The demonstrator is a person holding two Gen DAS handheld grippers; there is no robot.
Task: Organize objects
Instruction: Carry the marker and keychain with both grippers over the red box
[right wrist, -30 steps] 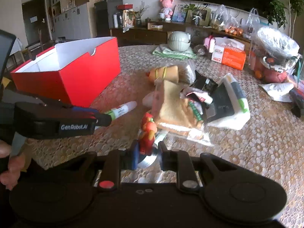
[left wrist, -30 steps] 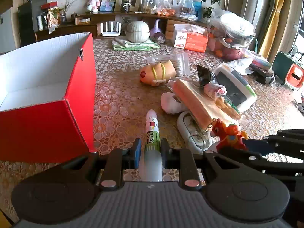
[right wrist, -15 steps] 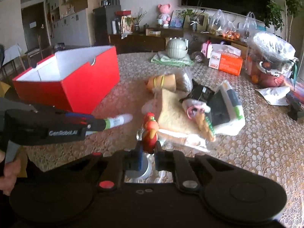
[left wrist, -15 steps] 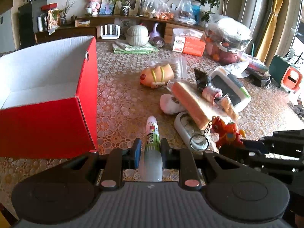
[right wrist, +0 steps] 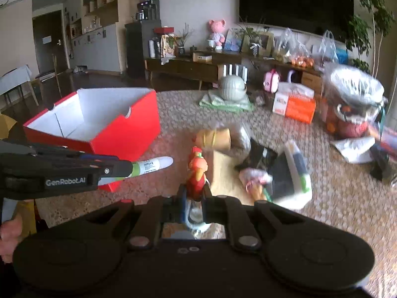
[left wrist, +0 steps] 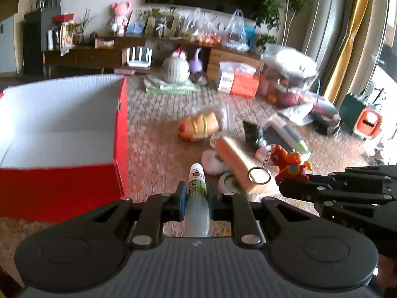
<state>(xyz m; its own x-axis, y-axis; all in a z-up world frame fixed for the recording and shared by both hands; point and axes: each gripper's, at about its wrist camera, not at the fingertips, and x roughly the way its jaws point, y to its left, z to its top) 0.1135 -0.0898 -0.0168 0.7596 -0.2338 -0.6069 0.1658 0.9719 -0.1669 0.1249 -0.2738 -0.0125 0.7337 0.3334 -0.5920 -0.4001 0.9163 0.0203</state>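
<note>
1. Red box [left wrist: 62, 188]: interior shows nothing inside; no item stowed yet.
2. Left gripper [left wrist: 194, 196] clenched on a tube [left wrist: 197, 186], held above the table, near the box.
3. Right gripper [right wrist: 194, 198] clamped on a toy keychain [right wrist: 197, 173], also aloft.
4. Pile [right wrist: 273, 173] remains unsorted on the table.

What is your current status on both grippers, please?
Left gripper shut on glue stick. Right gripper shut on red toy keychain. Red box open, path unobstructed.
</note>
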